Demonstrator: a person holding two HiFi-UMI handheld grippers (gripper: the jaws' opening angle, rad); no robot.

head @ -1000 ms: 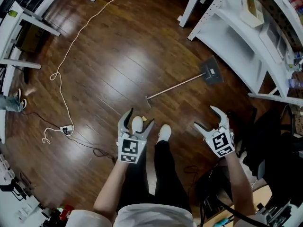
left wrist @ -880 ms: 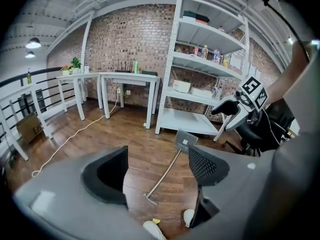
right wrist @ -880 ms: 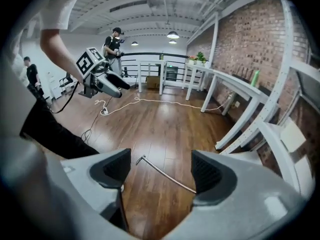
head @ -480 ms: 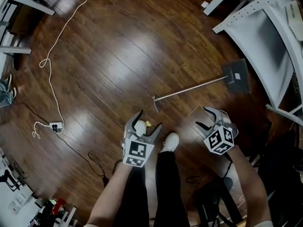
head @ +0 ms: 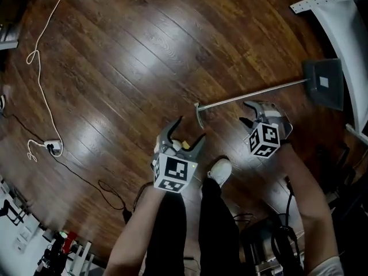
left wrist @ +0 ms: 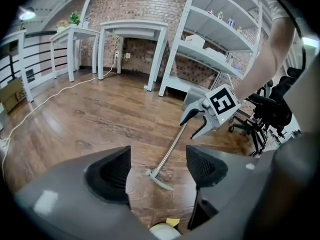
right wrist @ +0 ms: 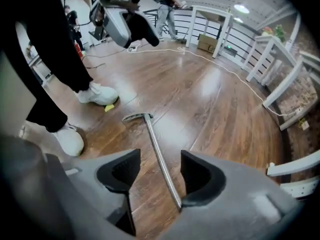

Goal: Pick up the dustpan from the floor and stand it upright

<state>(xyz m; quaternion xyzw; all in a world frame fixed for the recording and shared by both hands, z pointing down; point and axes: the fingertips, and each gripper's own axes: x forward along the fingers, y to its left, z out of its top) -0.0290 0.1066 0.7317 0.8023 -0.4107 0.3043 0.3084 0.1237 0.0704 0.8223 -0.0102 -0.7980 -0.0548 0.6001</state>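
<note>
The dustpan lies flat on the wooden floor, its dark pan (head: 325,83) at the right near the shelf. Its long metal handle (head: 253,94) runs left to a crosswise grip end (head: 198,115). My right gripper (head: 248,112) points steeply down just over the handle. In the right gripper view the handle (right wrist: 157,154) passes between the jaws, which are closing, and the pads (right wrist: 197,176) stand clear of it. My left gripper (head: 185,130) hangs open short of the grip end (left wrist: 159,176), with nothing between its fingers.
A white shelf unit (head: 345,16) stands beside the pan. A white cable (head: 40,68) runs to a power strip (head: 52,147) at the left. The person's white shoe (head: 220,170) and a yellow scrap (head: 185,144) lie near the left gripper. An office chair (left wrist: 270,111) stands at the right.
Both grippers have dropped toward the floor. The right one has rolled, come over the handle and narrowed its jaws. The dustpan has not moved.
</note>
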